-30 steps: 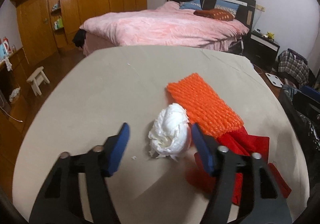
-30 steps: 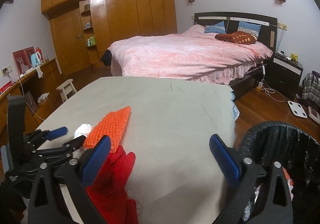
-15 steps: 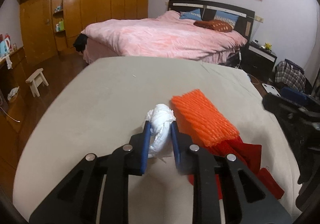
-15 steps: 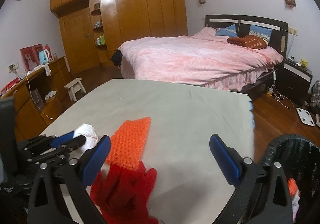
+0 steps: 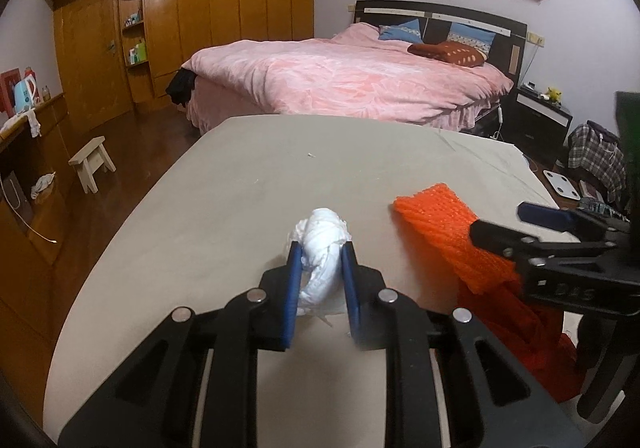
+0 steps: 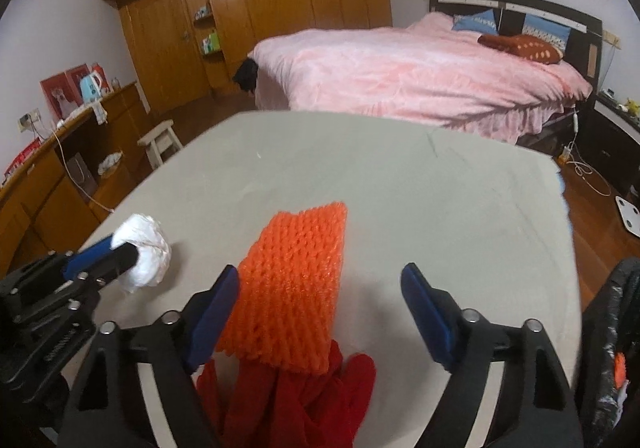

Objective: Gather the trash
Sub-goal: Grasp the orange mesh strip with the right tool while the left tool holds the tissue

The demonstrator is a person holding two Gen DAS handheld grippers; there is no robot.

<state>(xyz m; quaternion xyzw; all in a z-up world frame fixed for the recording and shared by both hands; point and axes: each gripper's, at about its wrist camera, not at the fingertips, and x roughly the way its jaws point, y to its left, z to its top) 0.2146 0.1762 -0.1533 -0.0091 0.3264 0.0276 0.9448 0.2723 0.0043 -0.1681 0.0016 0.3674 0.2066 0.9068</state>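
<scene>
Left wrist view is showing the left gripper [image 5: 320,268] clenching its blue jaws on the crumpled white paper wad [image 5: 322,248] above the grey cloth-covered desk [image 5: 240,207]. At its three o'clock, the orange foam net sleeve [image 6: 296,288] is lying on the desk, overlapping a red cloth [image 6: 288,404]. The right gripper [image 6: 320,312] is closing its still-released jaws around the sleeve. A black-lined trash bin [image 6: 616,348] is sitting at the right gripper's three o'clock.

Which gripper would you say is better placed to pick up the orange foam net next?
Right gripper: it hangs over the orange foam net, jaws closing, while the left gripper already holds the white wad.
</scene>
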